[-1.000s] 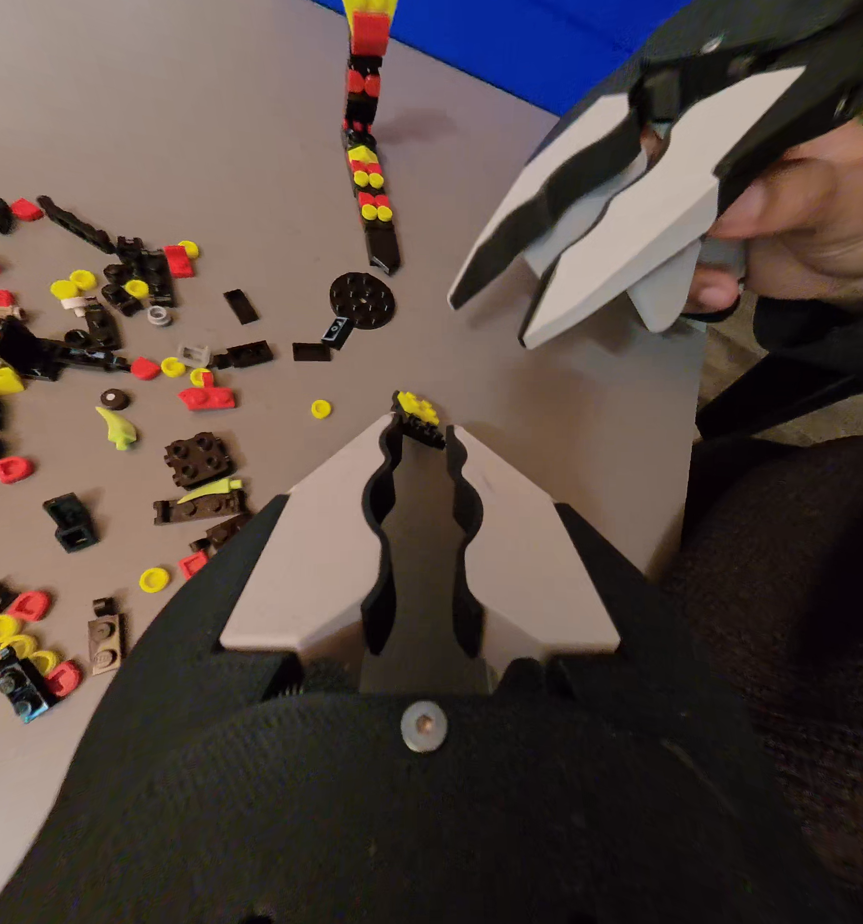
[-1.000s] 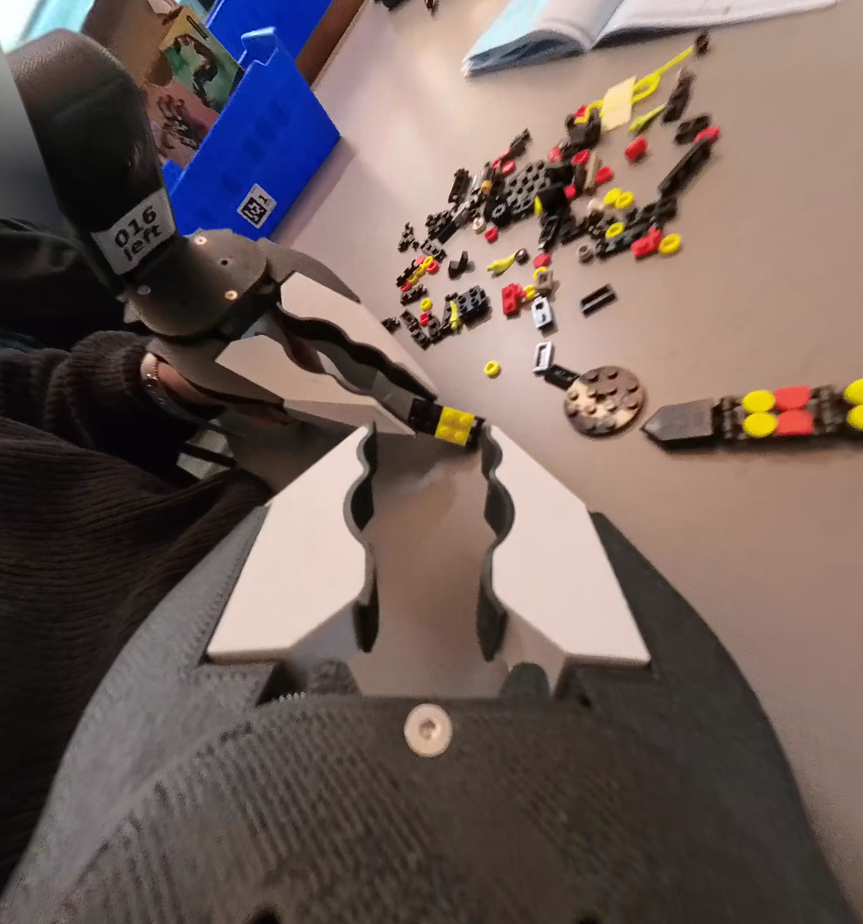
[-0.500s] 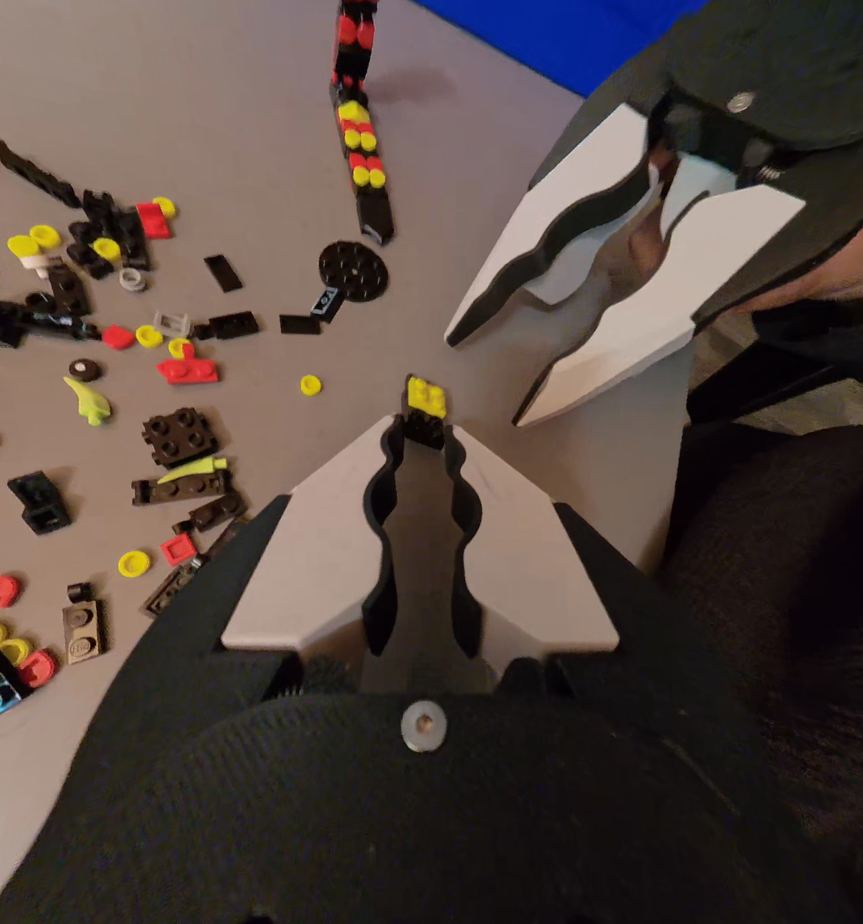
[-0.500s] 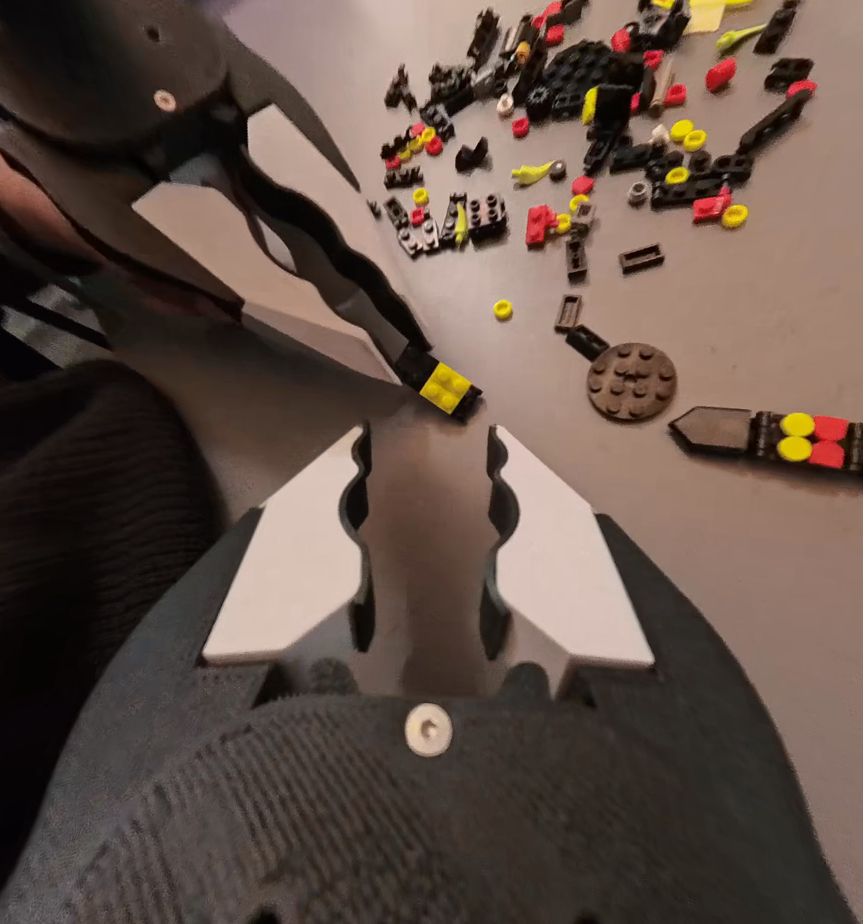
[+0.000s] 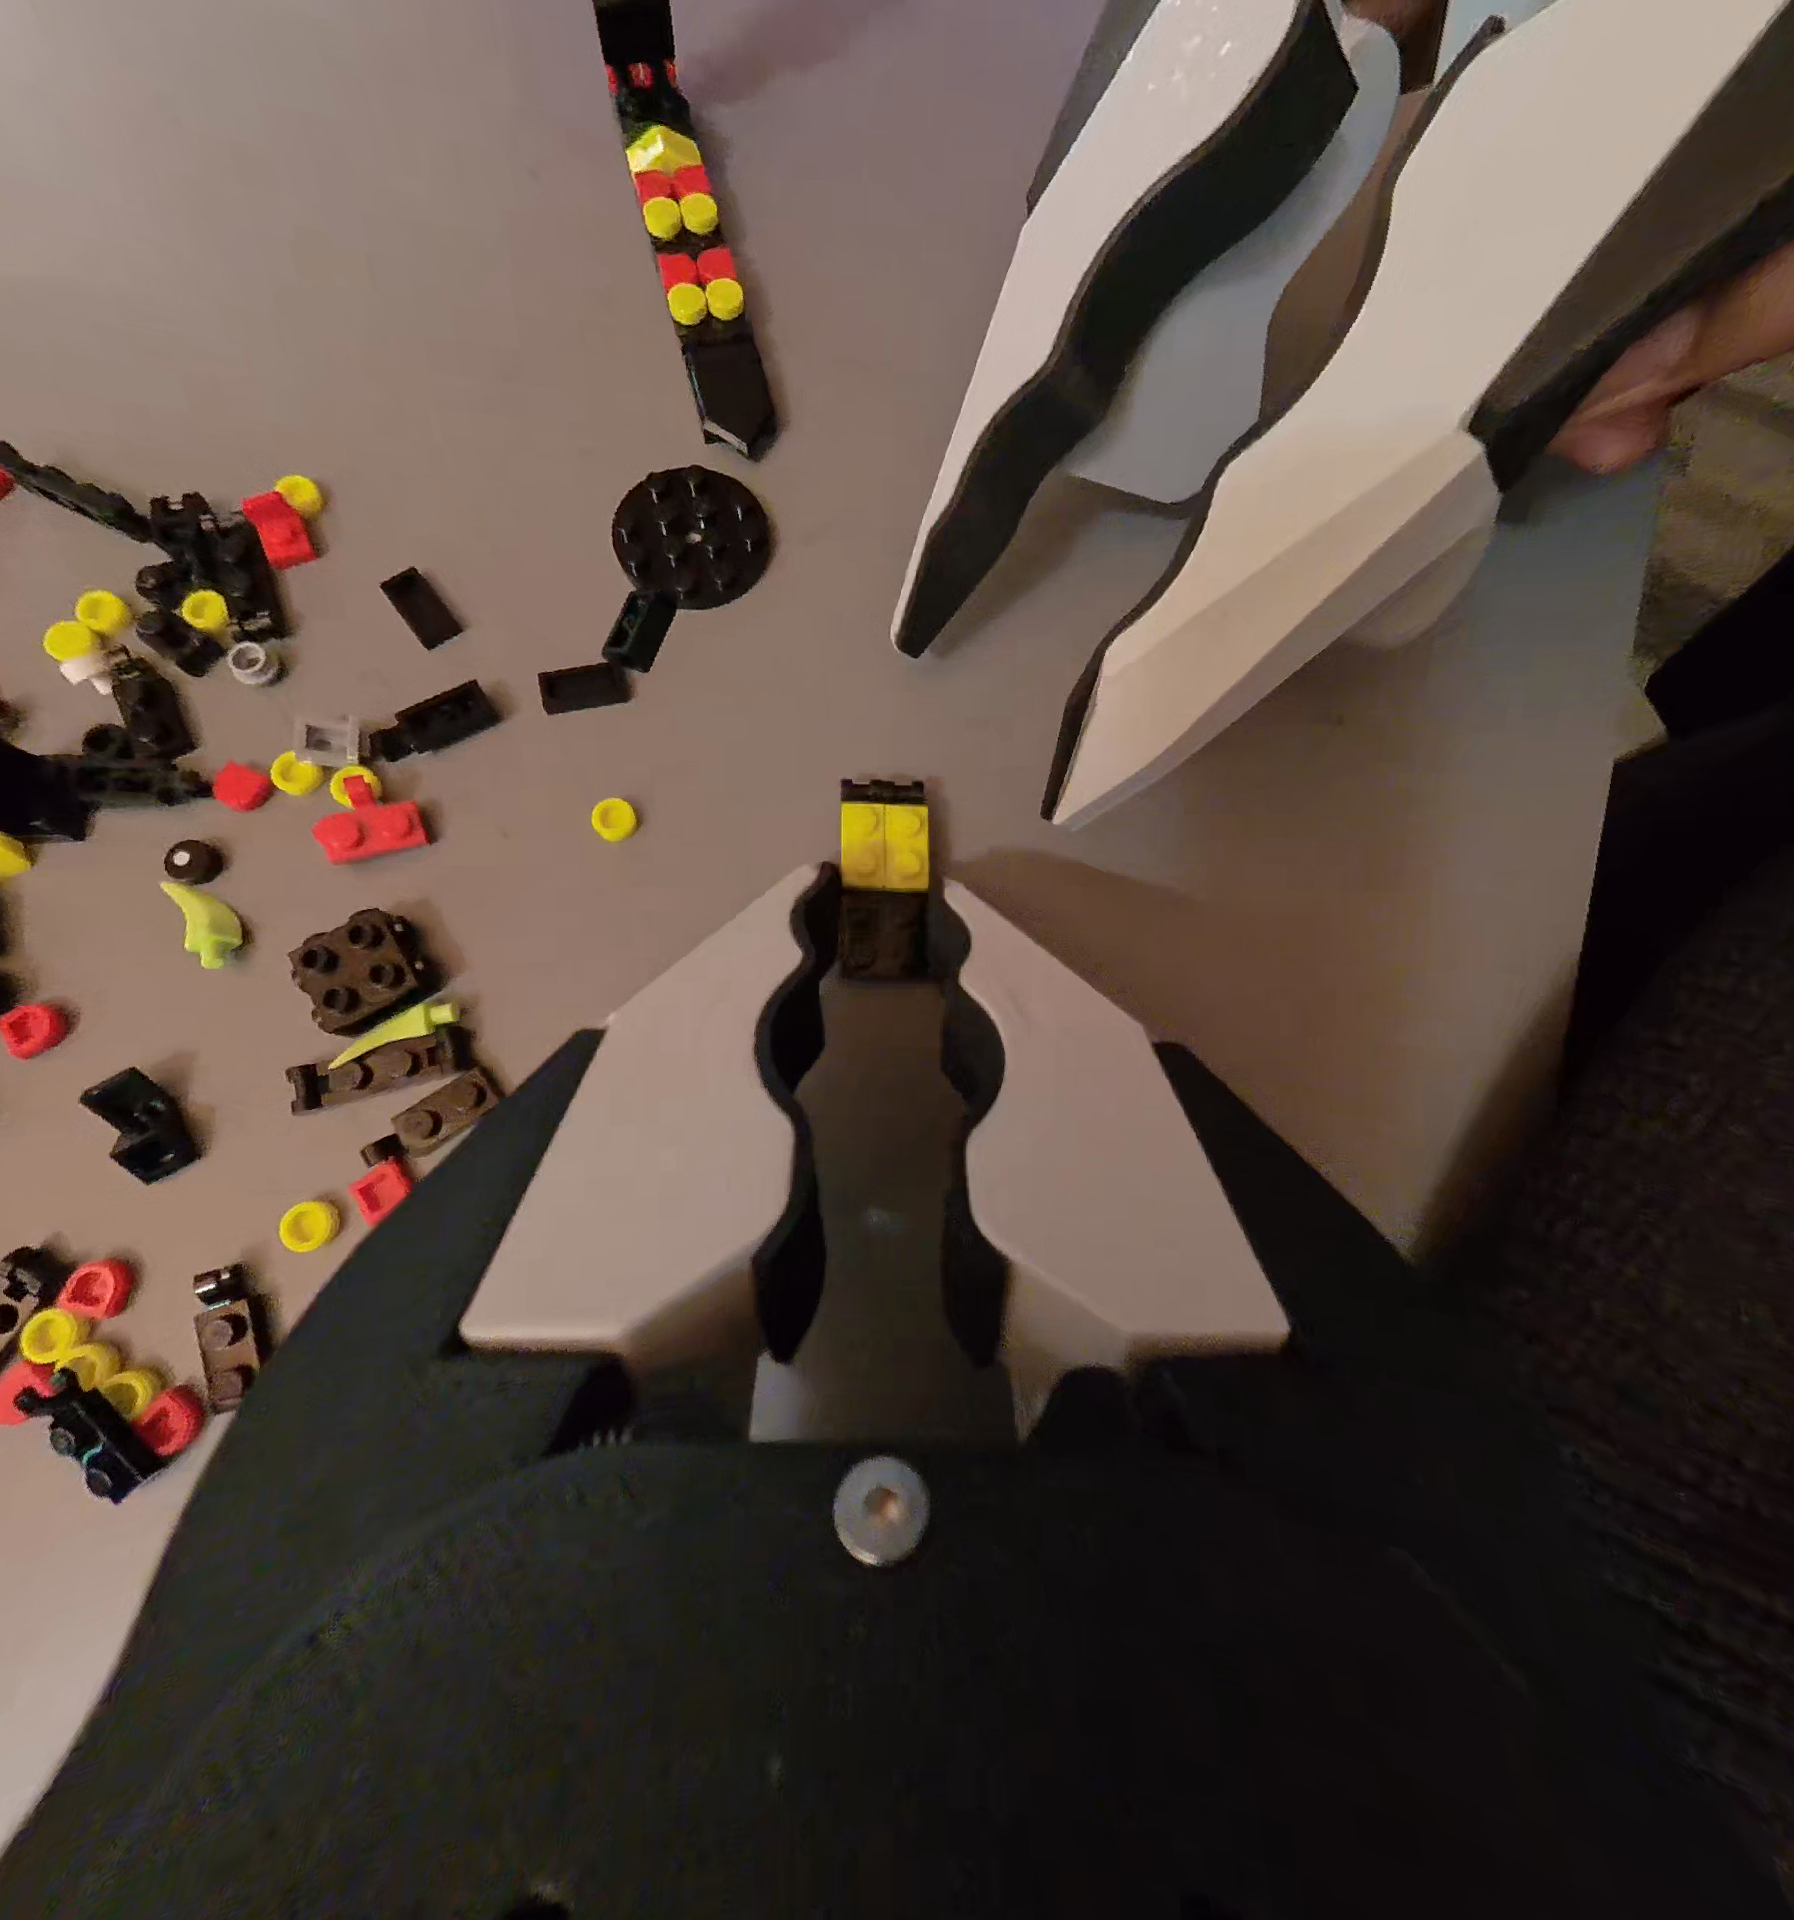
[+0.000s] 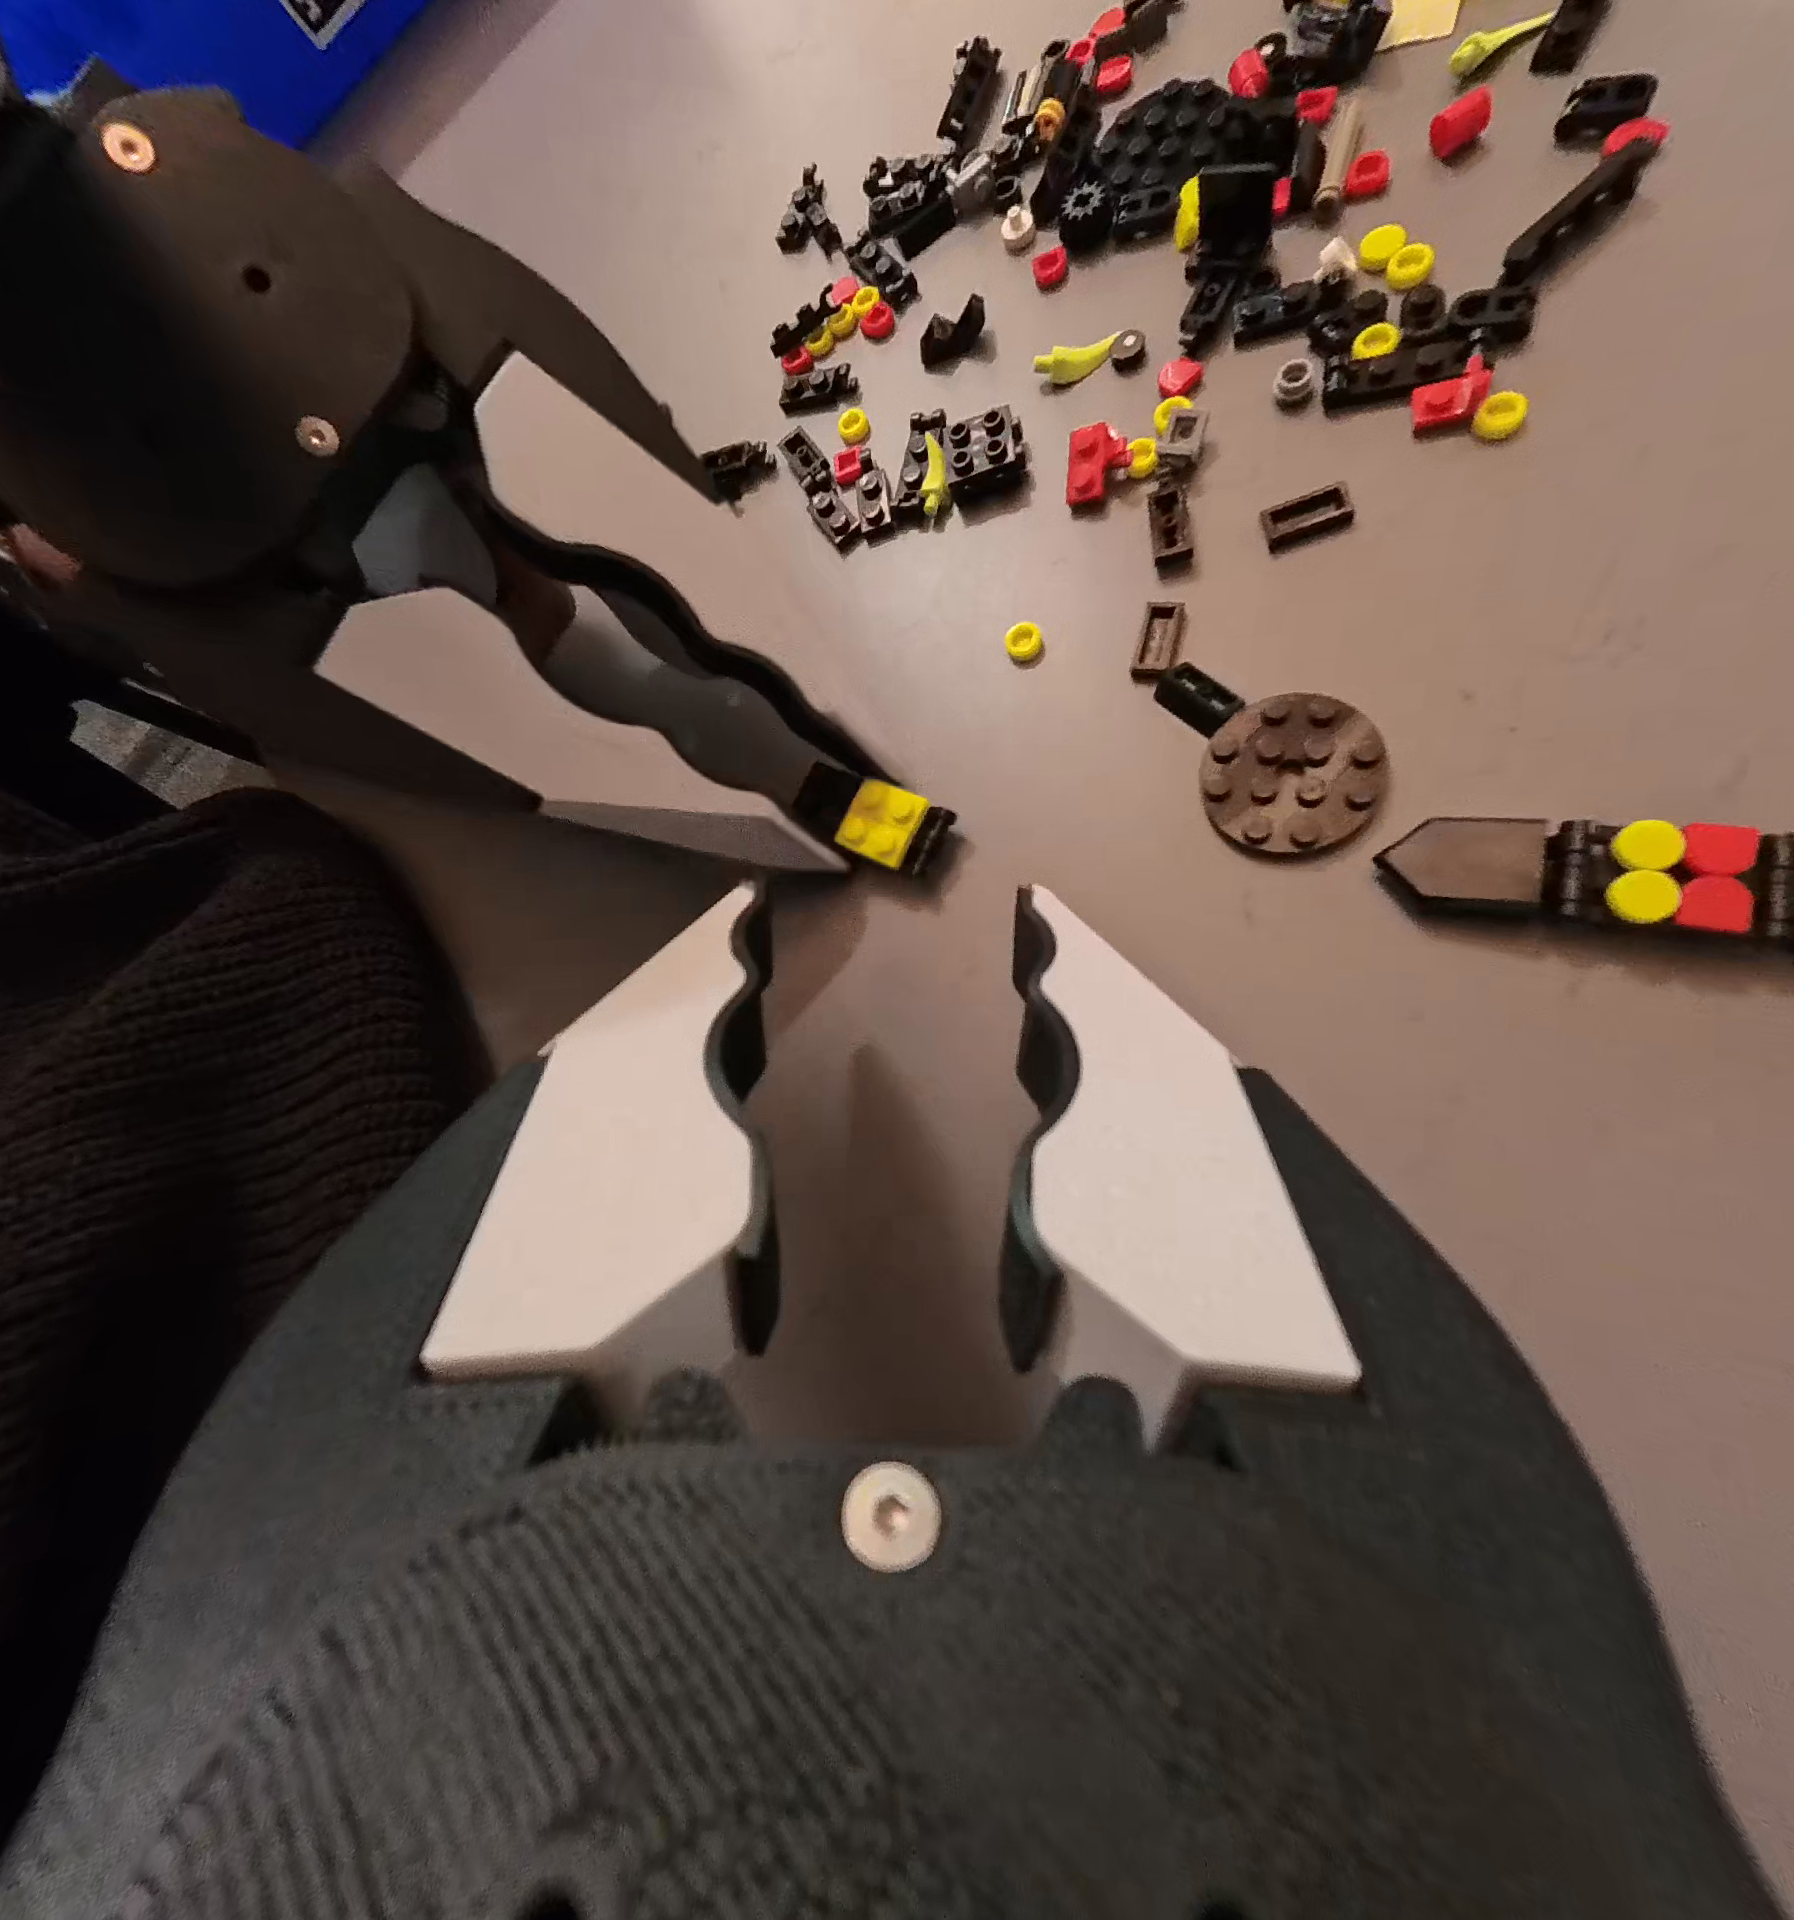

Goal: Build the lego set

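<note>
Our left gripper [image 5: 882, 894] pinches the black-and-yellow brick piece [image 5: 882, 847] at its fingertips, just ahead of our right gripper [image 6: 888, 899], whose fingers stand apart and empty, with the round black plate [image 6: 1293, 774] and loose bricks [image 6: 1184, 312] farther out.

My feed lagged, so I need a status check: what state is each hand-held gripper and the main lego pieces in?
Left hand-held gripper: shut on black-and-yellow piece.
Black-and-yellow piece: gripped, over the table.
Right hand-held gripper: open, empty.
Long strip assembly: lying flat on table.
Round black plate: flat, studs up.
</note>
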Demonstrator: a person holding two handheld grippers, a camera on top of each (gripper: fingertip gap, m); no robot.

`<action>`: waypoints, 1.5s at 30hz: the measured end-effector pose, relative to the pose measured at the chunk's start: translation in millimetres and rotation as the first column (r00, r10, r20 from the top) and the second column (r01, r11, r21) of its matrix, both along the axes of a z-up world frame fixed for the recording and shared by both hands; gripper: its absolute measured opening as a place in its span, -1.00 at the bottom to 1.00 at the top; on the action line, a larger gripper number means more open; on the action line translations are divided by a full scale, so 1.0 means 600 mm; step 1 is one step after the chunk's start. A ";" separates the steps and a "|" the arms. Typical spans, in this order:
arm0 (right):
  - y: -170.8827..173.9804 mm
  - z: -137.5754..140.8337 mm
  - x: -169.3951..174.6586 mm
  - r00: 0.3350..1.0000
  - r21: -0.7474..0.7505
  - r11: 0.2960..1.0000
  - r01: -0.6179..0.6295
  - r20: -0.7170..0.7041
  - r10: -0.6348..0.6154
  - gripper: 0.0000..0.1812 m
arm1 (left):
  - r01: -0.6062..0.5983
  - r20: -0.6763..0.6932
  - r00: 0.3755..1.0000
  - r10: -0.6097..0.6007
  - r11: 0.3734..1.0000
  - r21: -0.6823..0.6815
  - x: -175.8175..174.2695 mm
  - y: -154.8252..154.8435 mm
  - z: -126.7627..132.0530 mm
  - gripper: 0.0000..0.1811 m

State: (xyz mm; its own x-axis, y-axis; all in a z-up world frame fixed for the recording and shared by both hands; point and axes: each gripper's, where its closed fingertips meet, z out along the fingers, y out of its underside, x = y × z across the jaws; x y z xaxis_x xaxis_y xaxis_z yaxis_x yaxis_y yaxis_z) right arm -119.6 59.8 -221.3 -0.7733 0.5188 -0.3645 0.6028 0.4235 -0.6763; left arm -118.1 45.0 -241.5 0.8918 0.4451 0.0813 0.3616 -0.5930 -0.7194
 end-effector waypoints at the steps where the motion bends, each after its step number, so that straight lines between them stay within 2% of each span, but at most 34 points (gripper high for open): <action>1: 0.000 0.002 -0.001 1.000 -0.005 1.000 0.004 -0.002 -0.004 -0.50 | -0.007 0.005 1.000 0.007 1.000 0.001 -0.001 -0.001 0.000 -0.85; 3: 0.002 0.006 -0.006 1.000 -0.013 1.000 0.022 -0.015 -0.023 -0.46 | -0.030 0.011 1.000 0.029 0.999 0.024 -0.008 -0.004 0.004 -0.85; 5: 0.011 0.021 -0.026 0.994 -0.036 0.995 0.094 -0.060 -0.096 -0.25 | -0.053 -0.007 0.999 0.054 0.994 0.093 -0.019 -0.005 0.025 -0.85; 6: 0.014 0.038 -0.035 0.988 -0.076 0.990 0.118 -0.094 -0.125 -0.22 | -0.058 -0.020 0.998 0.062 0.987 0.148 -0.023 -0.003 0.042 -0.85; 9: 0.014 0.105 -0.042 0.976 -0.292 0.948 0.129 -0.129 -0.173 -0.26 | -0.023 -0.103 0.993 0.063 0.938 0.346 -0.026 0.005 0.110 -0.85; 11: 0.008 0.139 -0.030 0.986 -0.445 0.888 0.113 -0.061 -0.156 -0.31 | 0.025 -0.196 0.979 0.064 0.907 0.421 -0.020 0.007 0.147 -0.85; 13: -0.001 0.153 -0.014 0.995 -0.540 0.837 0.091 0.022 -0.094 -0.38 | 0.076 -0.291 0.955 0.062 0.895 0.440 -0.012 0.009 0.168 -0.85; 16: -0.014 0.160 0.003 0.997 -0.593 0.803 0.063 0.073 -0.025 -0.49 | 0.149 -0.407 0.913 0.041 0.893 0.424 0.004 0.016 0.182 -0.85; 20: -0.022 0.158 0.013 0.998 -0.581 0.813 0.040 0.064 -0.003 -0.63 | 0.197 -0.507 0.862 0.022 0.906 0.374 0.015 0.022 0.184 -0.85; 23: -0.025 0.149 0.017 0.993 -0.584 0.810 0.053 0.117 0.019 -0.67 | 0.213 -0.549 0.836 0.002 0.920 0.327 0.019 0.026 0.178 -0.85; 27: -0.022 0.144 0.017 0.985 -0.597 0.799 0.070 0.169 0.040 -0.89 | 0.223 -0.596 0.803 -0.018 0.936 0.271 0.023 0.031 0.171 -0.85; 32: -0.020 0.132 0.021 0.979 -0.548 0.834 0.066 0.196 0.051 -0.90 | 0.226 -0.633 0.772 -0.048 0.952 0.204 0.025 0.033 0.160 -0.86; 35: -0.021 0.132 0.021 0.981 -0.532 0.844 0.063 0.189 0.046 -0.90 | 0.222 -0.637 0.770 -0.046 0.954 0.199 0.025 0.032 0.160 -0.85; 42: -0.020 0.127 0.015 0.979 -0.529 0.845 0.078 0.201 0.035 -0.90 | 0.205 -0.590 0.806 -0.038 0.954 0.219 0.021 0.029 0.153 -0.86; 45: -0.017 0.122 0.012 0.967 -0.547 0.830 0.111 0.250 0.036 -0.90 | 0.206 -0.576 0.816 -0.046 0.955 0.214 0.019 0.027 0.148 -0.85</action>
State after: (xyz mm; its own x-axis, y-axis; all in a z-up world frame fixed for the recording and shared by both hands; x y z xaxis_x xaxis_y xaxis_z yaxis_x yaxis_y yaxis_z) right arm -112.5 49.8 -148.0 -0.6079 0.1993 -0.7686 0.7839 -0.0036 -0.6209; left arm -106.8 60.9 -152.9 0.8631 0.3598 -0.3544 -0.2156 -0.3721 -0.9028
